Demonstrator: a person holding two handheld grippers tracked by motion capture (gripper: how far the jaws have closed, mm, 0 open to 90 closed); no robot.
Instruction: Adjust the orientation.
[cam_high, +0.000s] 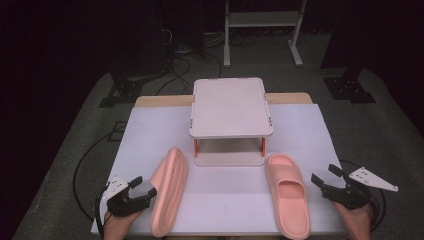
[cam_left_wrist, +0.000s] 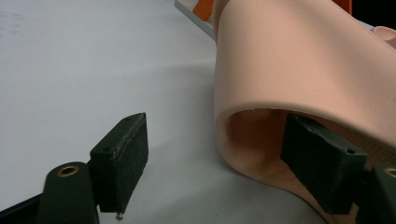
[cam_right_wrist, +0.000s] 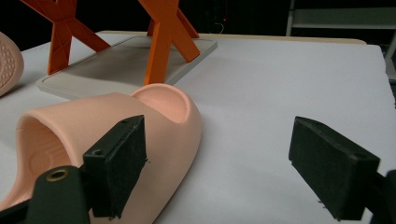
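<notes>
Nothing sits on the two-tier rack (cam_high: 231, 106) yet, ahead of both my grippers. My left gripper (cam_high: 141, 188) straddles the left slipper's (cam_high: 169, 190) strap, jaws not yet pinching. My right gripper (cam_high: 326, 178) gapes empty beside the right slipper (cam_high: 287, 195).

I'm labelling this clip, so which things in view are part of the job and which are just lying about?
In the job:
- left slipper, tipped on its side, one jaw of the left tool inside its strap
- right slipper, sole down, beside the right tool
- two-tier rack, probably

Lying about:
- floor cables
- pale frame beyond the table
</notes>
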